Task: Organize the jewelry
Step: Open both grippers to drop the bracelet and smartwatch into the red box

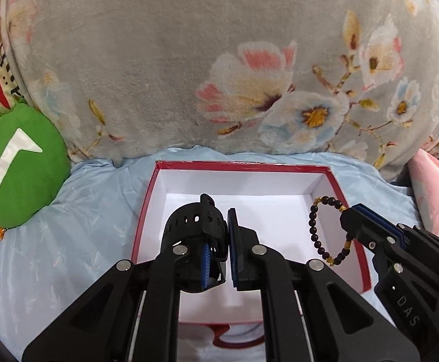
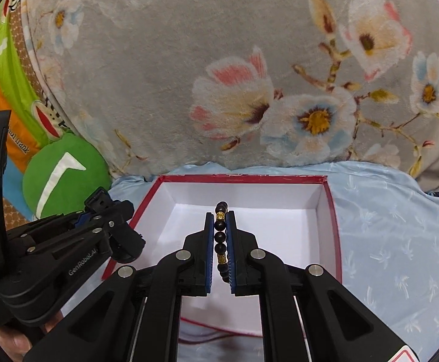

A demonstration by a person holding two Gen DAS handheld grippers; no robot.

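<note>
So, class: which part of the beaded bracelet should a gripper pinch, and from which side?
Pinch a short stretch of the beaded bracelet, coming from outside the loop, as the right gripper does. The beads are round and the loop hangs limp, so its flat pads lying along several beads probably hold surest.

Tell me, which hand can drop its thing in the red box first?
Probably right: the right gripper dangles the bead bracelet inside the box. The left gripper also holds its black watch over it.
</note>
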